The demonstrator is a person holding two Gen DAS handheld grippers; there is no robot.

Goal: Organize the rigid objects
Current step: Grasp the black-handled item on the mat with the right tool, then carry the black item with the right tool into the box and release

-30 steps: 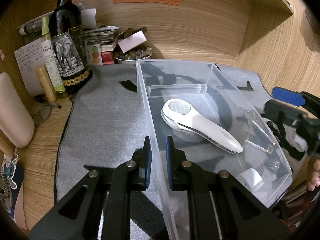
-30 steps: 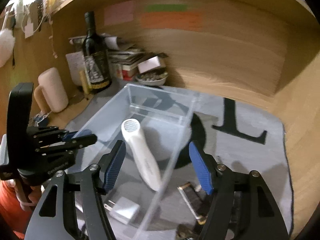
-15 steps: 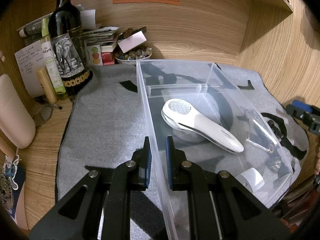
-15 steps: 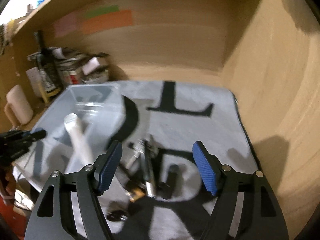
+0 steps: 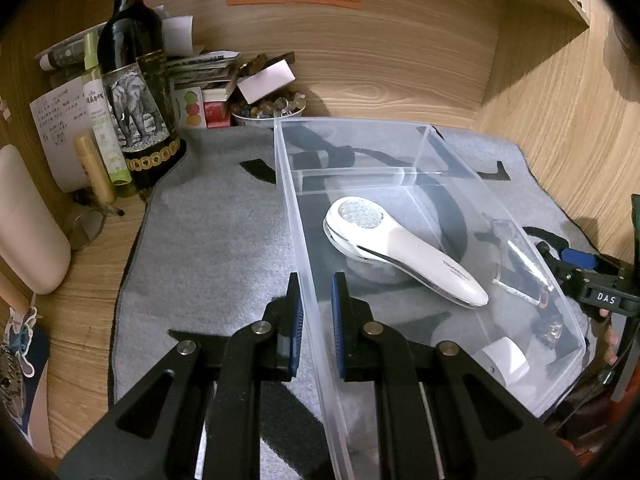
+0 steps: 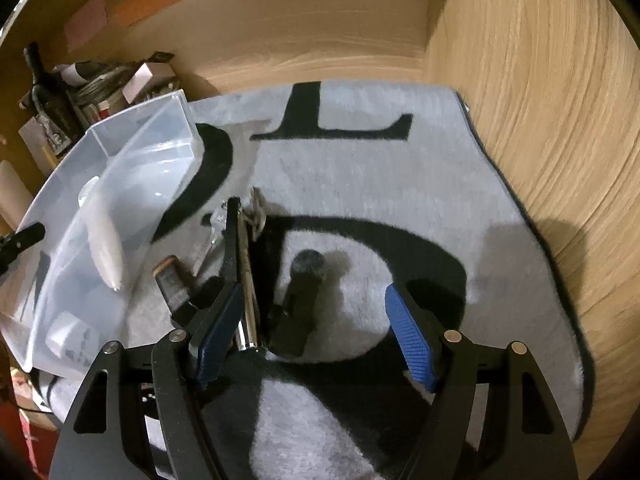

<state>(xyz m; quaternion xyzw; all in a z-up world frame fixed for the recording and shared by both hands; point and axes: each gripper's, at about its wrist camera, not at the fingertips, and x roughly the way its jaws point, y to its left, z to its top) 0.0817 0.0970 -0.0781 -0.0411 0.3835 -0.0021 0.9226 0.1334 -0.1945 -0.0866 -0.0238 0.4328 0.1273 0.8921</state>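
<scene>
A clear plastic bin (image 5: pixel 420 136) stands on a grey mat. It holds a white handheld device (image 5: pixel 400 252) and a white charger plug (image 5: pixel 506 360). My left gripper (image 5: pixel 316 312) is shut on the bin's left wall (image 5: pixel 298 232). My right gripper (image 6: pixel 316 328) is open and empty above a pile beside the bin (image 6: pixel 132 152): a black cylindrical object (image 6: pixel 302 300), a silver metal tool (image 6: pixel 246 280), a dark flat item (image 6: pixel 172 280). The right gripper also shows in the left wrist view (image 5: pixel 584 268).
A wine bottle (image 5: pixel 136 92), a green tube (image 5: pixel 102 120), papers and a bowl of small items (image 5: pixel 268 108) stand at the back left. Wooden walls close the back and right (image 6: pixel 540 120). The mat (image 6: pixel 360 184) carries large black letters.
My right gripper has swung right, away from over the bin, and down to the pile of objects on the mat. My left gripper has kept its hold on the bin wall.
</scene>
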